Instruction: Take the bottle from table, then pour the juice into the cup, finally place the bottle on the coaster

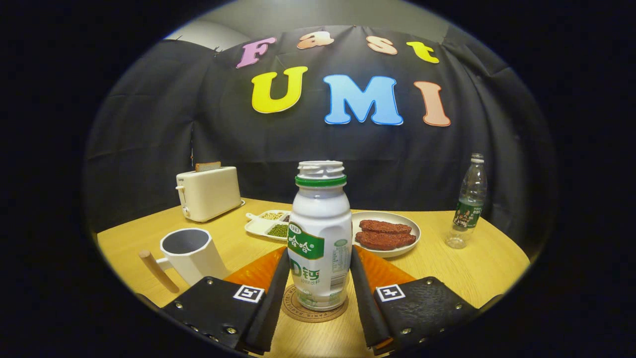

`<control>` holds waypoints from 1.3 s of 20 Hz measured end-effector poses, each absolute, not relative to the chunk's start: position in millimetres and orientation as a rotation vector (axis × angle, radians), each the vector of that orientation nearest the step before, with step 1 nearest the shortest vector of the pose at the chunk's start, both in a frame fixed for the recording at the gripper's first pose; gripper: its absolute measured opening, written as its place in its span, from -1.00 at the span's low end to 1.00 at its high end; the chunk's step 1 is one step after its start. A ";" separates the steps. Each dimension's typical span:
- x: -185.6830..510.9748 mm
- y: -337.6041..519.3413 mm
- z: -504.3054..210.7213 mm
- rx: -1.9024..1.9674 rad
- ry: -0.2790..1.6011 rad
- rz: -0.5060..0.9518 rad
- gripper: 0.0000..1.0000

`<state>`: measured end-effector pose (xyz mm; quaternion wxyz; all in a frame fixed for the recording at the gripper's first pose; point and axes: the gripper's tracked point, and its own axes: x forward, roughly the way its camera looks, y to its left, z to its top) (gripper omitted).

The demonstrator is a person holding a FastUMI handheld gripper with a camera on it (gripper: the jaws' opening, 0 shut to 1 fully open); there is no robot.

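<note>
Gripper view, from my left across to my right: a white toaster [208, 193] stands at the back of the wooden table [477, 271], with a slice of bread poking out of its slot. Nearer to me and just left of my fingers sits the white cup [191, 254], upright, its wooden handle sticking out to the left. Behind it, between toaster and bottle, lies a white divided tray [264, 224] of beans and grains, partly hidden by the bottle.

Dead ahead, between my fingers, the white bottle [319, 237] stands upright on the round coaster [314, 306], its mouth uncapped above a green ring. My gripper [318, 286] has a finger [272, 291] close along each side of the bottle; whether both pads are pressing on it or just standing off, I cannot tell. The bottle blocks my sight of much of the middle of the table.

Right of the bottle, a white plate [397, 248] holds two brown patties, its left rim hidden behind the bottle. Farther right, well apart from everything else, a clear plastic water bottle [467, 204] stands near the table's edge.
</note>
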<state>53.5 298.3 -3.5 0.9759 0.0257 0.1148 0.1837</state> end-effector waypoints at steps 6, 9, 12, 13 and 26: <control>53.3 297.4 -4.9 0.072 0.202 0.363 0.35; 54.0 295.6 -2.7 0.075 0.181 0.376 0.35; 54.4 297.6 -13.3 0.080 0.210 0.379 0.49; 52.6 297.8 -15.4 0.074 0.214 0.384 0.55; 10.5 276.1 114.4 0.021 -0.060 0.366 0.97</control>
